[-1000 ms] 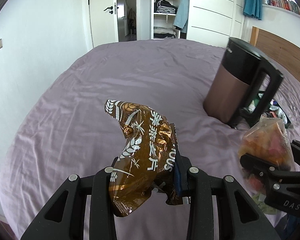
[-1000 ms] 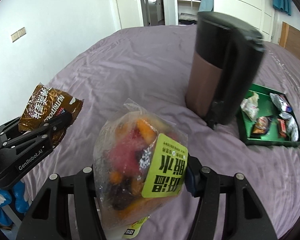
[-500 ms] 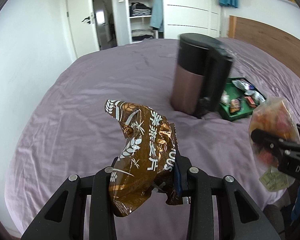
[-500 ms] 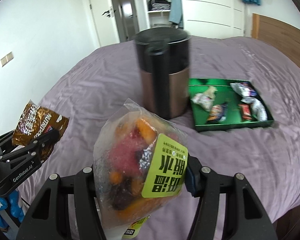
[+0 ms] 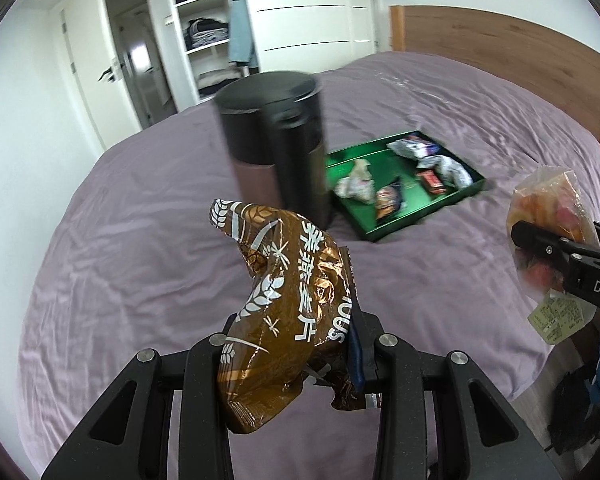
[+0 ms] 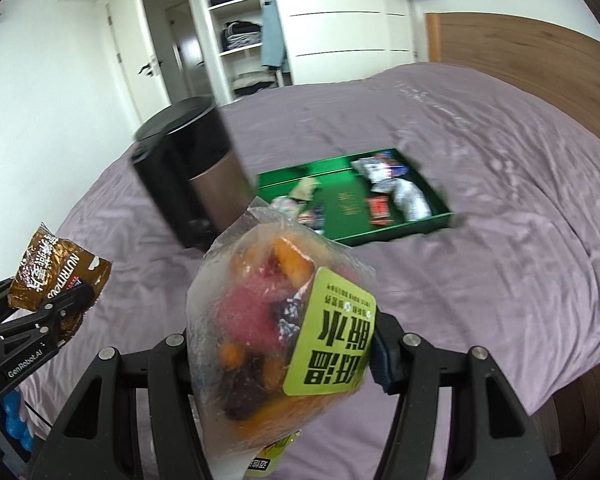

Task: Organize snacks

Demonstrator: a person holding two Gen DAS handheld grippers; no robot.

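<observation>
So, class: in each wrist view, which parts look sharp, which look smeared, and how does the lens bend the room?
Left wrist view: brown packet sharp, black canister and green tray smeared. Right wrist view: clear fruit bag sharp, canister and bed blurred. Both: fisheye curves the walls, dark corners.

Both views swung toward the green tray (now fully visible).

A jug stands on the bed, a tray of snacks just right of it, headboard behind.
</observation>
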